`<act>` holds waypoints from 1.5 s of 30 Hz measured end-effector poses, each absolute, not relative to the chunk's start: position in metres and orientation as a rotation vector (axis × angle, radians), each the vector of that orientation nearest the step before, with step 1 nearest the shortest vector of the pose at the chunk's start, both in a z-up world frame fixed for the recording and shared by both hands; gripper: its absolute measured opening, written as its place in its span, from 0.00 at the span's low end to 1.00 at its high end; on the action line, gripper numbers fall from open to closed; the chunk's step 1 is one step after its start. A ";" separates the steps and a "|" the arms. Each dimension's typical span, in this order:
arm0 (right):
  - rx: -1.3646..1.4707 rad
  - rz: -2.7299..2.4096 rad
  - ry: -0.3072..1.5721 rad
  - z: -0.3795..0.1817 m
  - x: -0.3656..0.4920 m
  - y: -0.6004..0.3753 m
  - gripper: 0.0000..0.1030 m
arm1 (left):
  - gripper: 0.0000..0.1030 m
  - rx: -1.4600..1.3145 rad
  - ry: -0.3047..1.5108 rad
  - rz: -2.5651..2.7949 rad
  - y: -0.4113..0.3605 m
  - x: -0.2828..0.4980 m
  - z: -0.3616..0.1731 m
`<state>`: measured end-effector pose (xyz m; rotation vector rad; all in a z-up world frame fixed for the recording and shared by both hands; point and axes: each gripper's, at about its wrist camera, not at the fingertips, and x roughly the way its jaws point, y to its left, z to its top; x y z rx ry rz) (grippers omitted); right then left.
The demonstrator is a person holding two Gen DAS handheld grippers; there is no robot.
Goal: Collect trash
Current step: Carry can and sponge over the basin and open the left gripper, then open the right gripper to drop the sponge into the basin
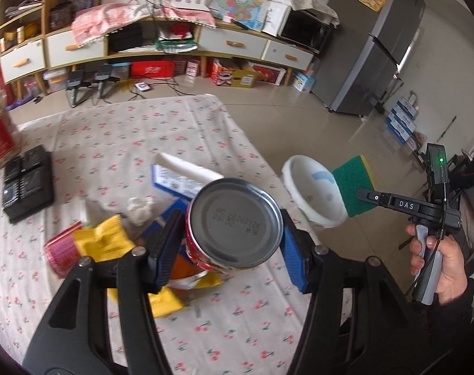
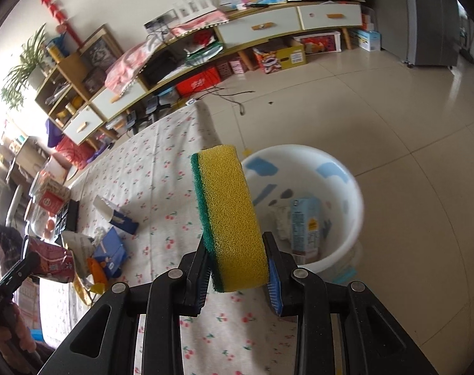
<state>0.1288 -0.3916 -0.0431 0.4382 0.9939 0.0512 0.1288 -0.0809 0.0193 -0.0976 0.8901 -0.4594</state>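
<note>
Trash is held in both grippers above a worktop (image 1: 180, 118) that is covered with a cloth printed with small cherries. A can (image 1: 233, 225) with red sides is gripped by the left gripper (image 1: 227, 247); its grey metal end is turned toward the camera, and the pads are pressed on its two sides at about half width. A sponge (image 2: 232, 218), yellow with a green scouring layer, is gripped by the right gripper (image 2: 238, 268), whose jaws are set narrow on it; the sponge stands up on its short end between the pads. In the left wrist view the right gripper (image 1: 366, 195) is seen from the side with the sponge (image 1: 354, 184) held in front of a white basin (image 1: 302, 187), and a hand (image 1: 440, 265) is closed round its handle. The basin (image 2: 349, 193) stands on the tiled floor just beside the edge of the worktop, and a carton (image 2: 307, 225) and some crumpled paper are seen inside it. More trash is left on the worktop near the can: a yellow wrapper (image 1: 105, 237), a blue and white box (image 1: 180, 178) and a pink packet (image 1: 63, 250). A black device (image 1: 27, 184) lies further to the left on the cloth.
</note>
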 end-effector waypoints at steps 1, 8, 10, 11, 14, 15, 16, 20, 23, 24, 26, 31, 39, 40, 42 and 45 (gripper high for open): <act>0.448 0.044 0.994 -0.044 0.127 -0.397 0.31 | 0.59 -0.091 0.892 -0.473 -0.091 0.131 0.019; 0.505 -0.004 0.984 -0.052 0.113 -0.433 0.31 | 0.59 -0.067 0.906 -0.565 -0.163 0.151 0.014; 0.531 -0.020 0.982 -0.054 0.111 -0.444 0.31 | 0.59 -0.050 0.910 -0.591 -0.188 0.156 0.009; 0.539 -0.027 0.980 -0.056 0.109 -0.447 0.31 | 0.59 -0.041 0.910 -0.602 -0.198 0.159 0.007; 0.555 -0.061 0.980 -0.060 0.107 -0.461 0.31 | 0.59 -0.020 0.912 -0.643 -0.230 0.166 -0.003; 0.556 -0.069 0.981 -0.061 0.106 -0.465 0.31 | 0.59 -0.014 0.916 -0.654 -0.240 0.170 -0.007; 0.560 -0.078 0.982 -0.063 0.105 -0.469 0.31 | 0.59 -0.009 0.920 -0.663 -0.248 0.173 -0.011; 0.591 -0.103 0.987 -0.068 0.100 -0.480 0.31 | 0.59 0.006 0.941 -0.675 -0.277 0.187 -0.026; 0.605 -0.119 0.991 -0.072 0.099 -0.488 0.31 | 0.59 0.003 0.961 -0.676 -0.287 0.194 -0.034; 0.607 -0.123 0.991 -0.073 0.098 -0.489 0.31 | 0.59 0.006 0.964 -0.681 -0.290 0.195 -0.036; 0.606 -0.134 0.992 -0.074 0.099 -0.492 0.31 | 0.59 -0.009 0.963 -0.702 -0.290 0.196 -0.039; 0.617 -0.140 0.996 -0.077 0.102 -0.497 0.31 | 0.62 -0.038 0.979 -0.688 -0.286 0.198 -0.040; 0.615 -0.137 1.027 -0.083 0.111 -0.491 0.31 | 0.75 0.012 0.950 -0.637 -0.262 0.188 -0.024; 0.613 -0.136 1.031 -0.083 0.112 -0.489 0.31 | 0.76 0.015 0.949 -0.628 -0.256 0.186 -0.022; 0.611 -0.133 1.039 -0.084 0.116 -0.486 0.31 | 0.80 0.015 0.948 -0.608 -0.245 0.183 -0.019; 0.610 -0.125 1.050 -0.085 0.120 -0.481 0.31 | 0.82 0.015 0.946 -0.573 -0.227 0.178 -0.016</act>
